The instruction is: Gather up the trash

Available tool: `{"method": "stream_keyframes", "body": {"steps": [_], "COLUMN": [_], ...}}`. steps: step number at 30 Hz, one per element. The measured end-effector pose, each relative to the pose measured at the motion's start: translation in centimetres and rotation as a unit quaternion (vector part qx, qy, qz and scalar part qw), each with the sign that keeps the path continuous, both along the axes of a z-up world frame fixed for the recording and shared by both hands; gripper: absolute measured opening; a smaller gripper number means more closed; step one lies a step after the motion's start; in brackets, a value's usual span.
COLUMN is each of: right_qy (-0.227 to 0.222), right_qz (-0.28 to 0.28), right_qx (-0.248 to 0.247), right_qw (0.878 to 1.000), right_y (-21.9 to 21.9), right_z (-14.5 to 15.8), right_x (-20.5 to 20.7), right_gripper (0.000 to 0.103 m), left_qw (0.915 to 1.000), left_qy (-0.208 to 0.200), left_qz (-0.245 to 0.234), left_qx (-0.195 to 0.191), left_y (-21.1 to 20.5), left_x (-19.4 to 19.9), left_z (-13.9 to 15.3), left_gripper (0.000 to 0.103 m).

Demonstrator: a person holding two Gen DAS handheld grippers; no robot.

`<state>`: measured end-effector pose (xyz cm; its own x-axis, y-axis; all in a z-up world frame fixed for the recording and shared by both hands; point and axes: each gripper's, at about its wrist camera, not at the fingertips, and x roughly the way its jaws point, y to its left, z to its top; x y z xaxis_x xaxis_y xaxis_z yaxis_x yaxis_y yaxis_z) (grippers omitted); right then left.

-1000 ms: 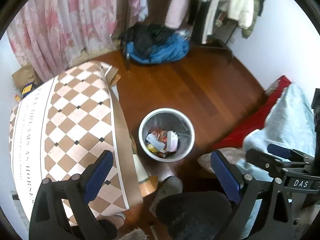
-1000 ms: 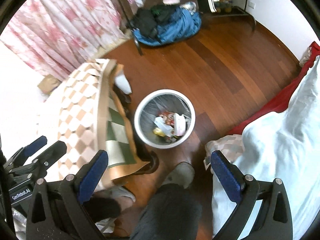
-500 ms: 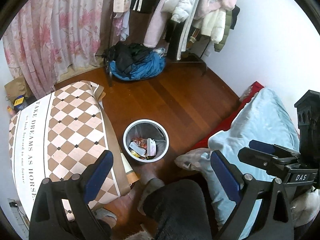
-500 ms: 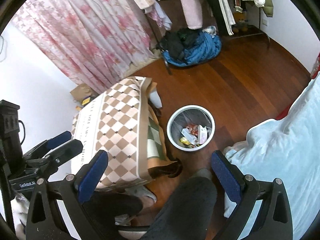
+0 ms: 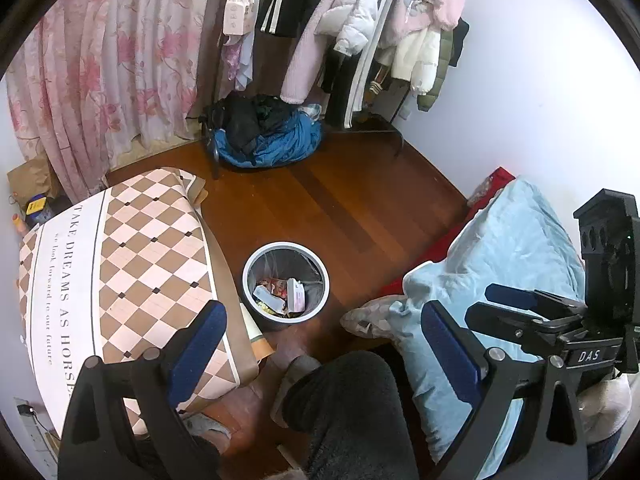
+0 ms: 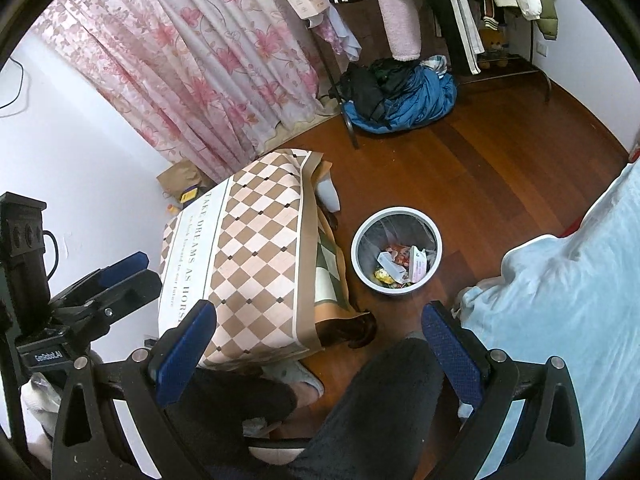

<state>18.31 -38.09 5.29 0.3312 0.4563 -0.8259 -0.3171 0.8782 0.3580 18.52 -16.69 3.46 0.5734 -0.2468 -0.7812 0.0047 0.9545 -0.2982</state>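
Hovering high over the room, both tongs are gaping wide and carrying nothing: the left tongs (image 5: pixel 320 340) and the right tongs (image 6: pixel 316 340) are each showing blue pads spread far apart with only floor and a dark trouser leg (image 6: pixel 384 396) between them. Just beyond the person's slippered foot (image 5: pixel 298 368), the trash bin (image 5: pixel 286 282) is standing upright on the wooden floor (image 5: pixel 340 208), its round mouth facing up toward both tongs. Wrappers and small boxes (image 6: pixel 400 266) are lying in the bottom of it, so I judge the collecting largely done; no loose trash is showing on the floor or on the checkered counter (image 5: pixel 120 264). The bin is sitting ahead of and well below the tongs, slightly left of centre for the left pair and right of centre for the right pair, tucked just beside the counter's hanging cloth. Neither hand seems clearly nearer. To the right the blue bedding (image 6: pixel 560 288) is spreading out, and far off a heap of clothes (image 5: pixel 268 136) is resting under the hanging coats (image 5: pixel 360 24).
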Motion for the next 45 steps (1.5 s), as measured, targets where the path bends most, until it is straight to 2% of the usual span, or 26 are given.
{"method": "stream_keyframes", "body": {"steps": [4, 19, 45], "right_qy": [0.000, -0.015, -0.016], "right_qz": [-0.002, -0.011, -0.013], "right_qx": [-0.007, -0.036, -0.039], "right_qw": [1.000, 0.999, 0.999], "right_y": [0.17, 0.10, 0.18], "right_z": [-0.18, 0.06, 0.03], "right_x": [0.09, -0.19, -0.67], "right_gripper": [0.103, 0.103, 0.103], "left_qw": [1.0000, 0.9998, 0.9999], "left_qy": [-0.001, 0.001, 0.002], "left_qz": [0.003, 0.012, 0.006], "left_qx": [0.006, 0.014, 0.013], "left_y": [0.00, -0.45, -0.27], "left_x": [-0.03, 0.32, -0.18], "left_z": [-0.01, -0.56, -0.85], "left_gripper": [0.103, 0.103, 0.103]}}
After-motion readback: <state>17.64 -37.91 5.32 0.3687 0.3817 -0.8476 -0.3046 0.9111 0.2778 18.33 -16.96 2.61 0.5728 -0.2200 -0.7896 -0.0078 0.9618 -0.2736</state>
